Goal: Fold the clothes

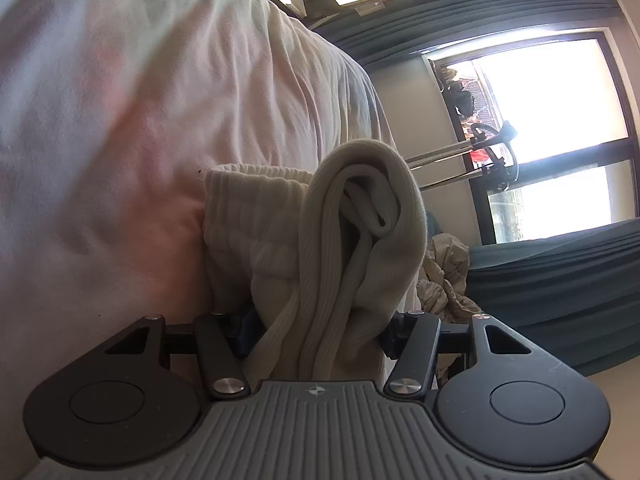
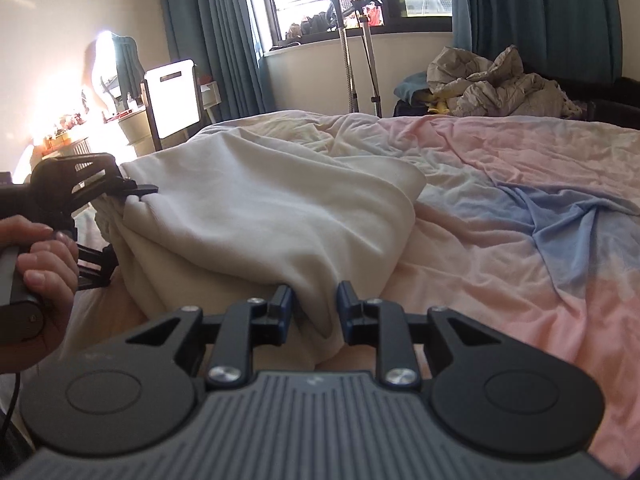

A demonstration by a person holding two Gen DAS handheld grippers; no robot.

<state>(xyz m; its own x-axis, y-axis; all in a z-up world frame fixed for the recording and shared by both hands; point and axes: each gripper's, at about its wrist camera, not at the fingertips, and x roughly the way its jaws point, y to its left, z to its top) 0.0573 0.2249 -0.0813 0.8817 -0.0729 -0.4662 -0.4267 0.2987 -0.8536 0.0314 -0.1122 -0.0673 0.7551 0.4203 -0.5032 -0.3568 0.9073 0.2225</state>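
Note:
A cream garment point(image 2: 256, 208) lies bunched on the bed. My left gripper point(image 1: 316, 332) is shut on its ribbed cream hem point(image 1: 332, 248), which fills the space between the fingers; the view is rolled sideways. In the right wrist view the left gripper point(image 2: 132, 194) shows at the far left, held by a hand, pinching the garment's left edge. My right gripper point(image 2: 314, 312) is shut on the garment's near fold, which hangs between its blue-padded fingers point(image 2: 348, 304).
The bed has a pink, white and blue sheet point(image 2: 520, 216). A crumpled heap of bedding point(image 2: 500, 84) lies at the far right. A stand point(image 2: 356, 64) rises before the window, with teal curtains point(image 2: 216, 40). A dresser point(image 2: 80, 136) sits far left.

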